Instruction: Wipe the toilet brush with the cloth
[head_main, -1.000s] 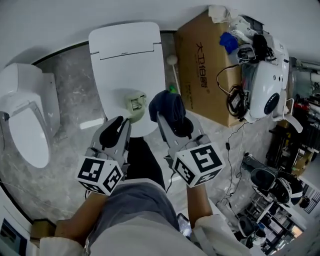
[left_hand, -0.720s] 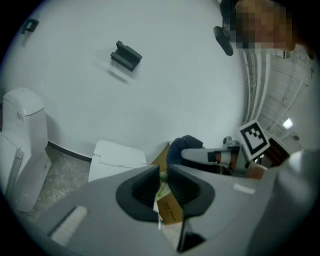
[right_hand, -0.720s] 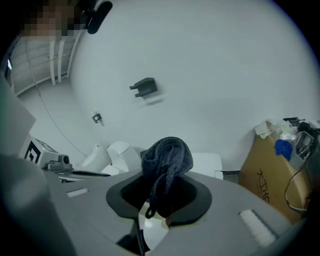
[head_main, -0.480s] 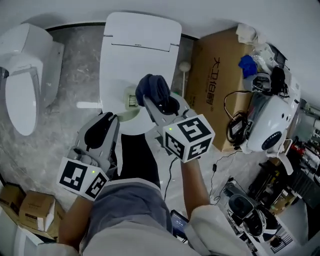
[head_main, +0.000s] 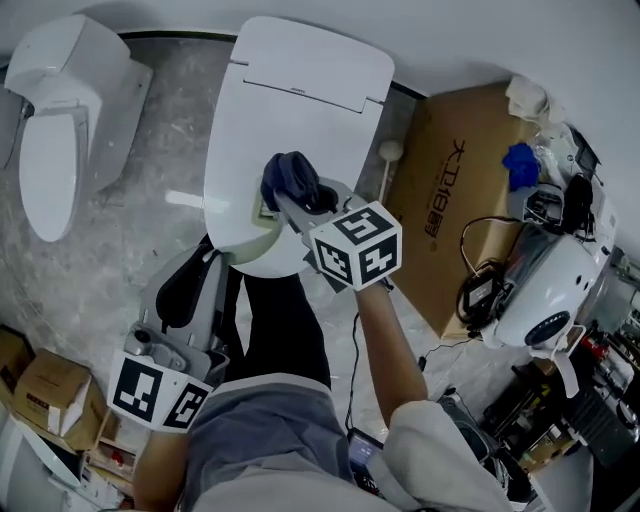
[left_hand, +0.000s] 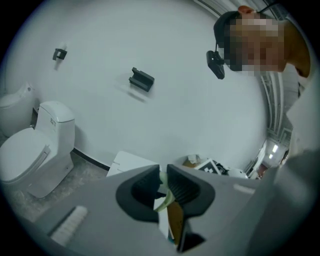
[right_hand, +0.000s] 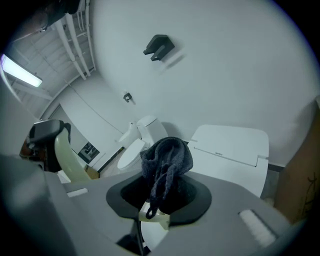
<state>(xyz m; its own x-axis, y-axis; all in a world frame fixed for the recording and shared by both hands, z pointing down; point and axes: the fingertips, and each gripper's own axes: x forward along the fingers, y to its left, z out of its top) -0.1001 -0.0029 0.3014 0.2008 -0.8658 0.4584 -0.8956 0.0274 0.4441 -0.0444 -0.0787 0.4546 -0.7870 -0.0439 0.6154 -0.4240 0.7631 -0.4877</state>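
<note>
Left gripper (head_main: 212, 258), right gripper (head_main: 290, 203) grey; marker cubes (head_main: 355, 245).

Right gripper (right_hand: 161, 189): dark jaws closed on cloth (right_hand: 167, 157). Cloth dark blue-grey, bunched upward, loop dangling toward 6 o'clock. Small pale piece just under loop. White toilet (right_hand: 235, 150) at 3 o'clock, lid down. Second toilet (right_hand: 142, 137) at 10 o'clock, behind cloth. Toilet brush (right_hand: 67, 159): pale green curved handle at 9 o'clock, dark part over its top. Black wall bracket (right_hand: 159, 46) at 12 o'clock. Cardboard box (right_hand: 306, 170) at 3 o'clock edge.
</note>
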